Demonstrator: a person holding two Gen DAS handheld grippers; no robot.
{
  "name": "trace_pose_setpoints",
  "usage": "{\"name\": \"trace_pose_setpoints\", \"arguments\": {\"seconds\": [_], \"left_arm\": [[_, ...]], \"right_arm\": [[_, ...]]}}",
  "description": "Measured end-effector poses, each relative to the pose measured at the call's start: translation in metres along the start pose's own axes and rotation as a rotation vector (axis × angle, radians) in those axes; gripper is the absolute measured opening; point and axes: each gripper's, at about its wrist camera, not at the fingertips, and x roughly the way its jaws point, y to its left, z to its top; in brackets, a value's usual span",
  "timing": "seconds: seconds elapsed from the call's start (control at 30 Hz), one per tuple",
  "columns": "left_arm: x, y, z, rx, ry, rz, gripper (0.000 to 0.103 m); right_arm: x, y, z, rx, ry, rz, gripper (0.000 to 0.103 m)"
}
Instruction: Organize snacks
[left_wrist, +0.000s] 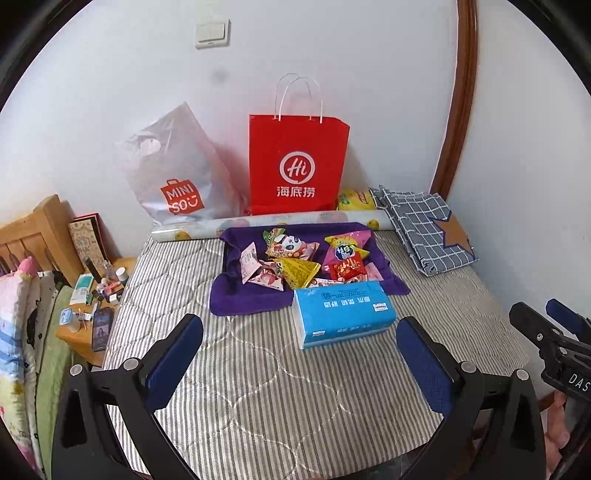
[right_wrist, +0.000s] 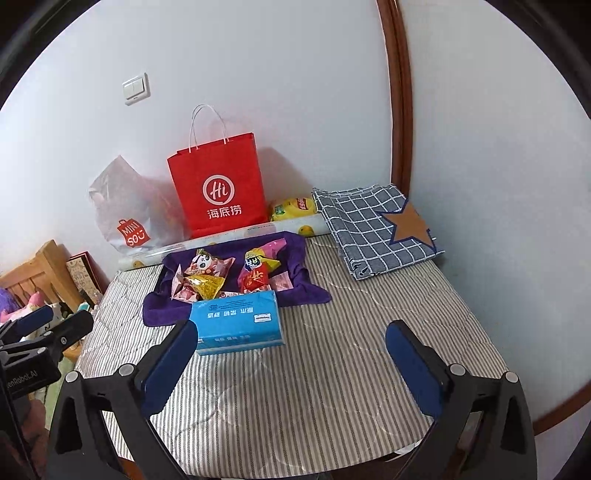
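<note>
Several snack packets (left_wrist: 295, 258) (right_wrist: 225, 275) lie in a heap on a purple cloth (left_wrist: 236, 295) (right_wrist: 166, 306) on the striped mattress. A blue tissue pack (left_wrist: 341, 312) (right_wrist: 238, 319) lies at the cloth's near edge. A red paper bag (left_wrist: 297, 162) (right_wrist: 219, 188) stands against the wall behind. My left gripper (left_wrist: 299, 350) is open and empty, hovering in front of the tissue pack. My right gripper (right_wrist: 291, 354) is open and empty, just right of the tissue pack. Each gripper shows at the other view's edge, the right one (left_wrist: 554, 332) and the left one (right_wrist: 48, 328).
A grey Miniso plastic bag (left_wrist: 177, 177) leans on the wall left of the red bag. A roll of printed paper (left_wrist: 266, 223) lies behind the cloth, a yellow chip bag (right_wrist: 293, 208) behind it. A folded checked cloth (left_wrist: 428, 230) (right_wrist: 376, 229) lies far right. A cluttered wooden nightstand (left_wrist: 96, 295) stands left.
</note>
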Motion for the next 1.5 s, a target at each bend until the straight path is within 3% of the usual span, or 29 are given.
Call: {"name": "trace_pose_setpoints", "arguments": {"seconds": [1.5], "left_arm": [[-0.018,0.007,-0.001,-0.002,-0.030,0.019,0.103]], "right_arm": [[-0.021,0.011,-0.002,-0.028,-0.040,0.007,0.103]]}}
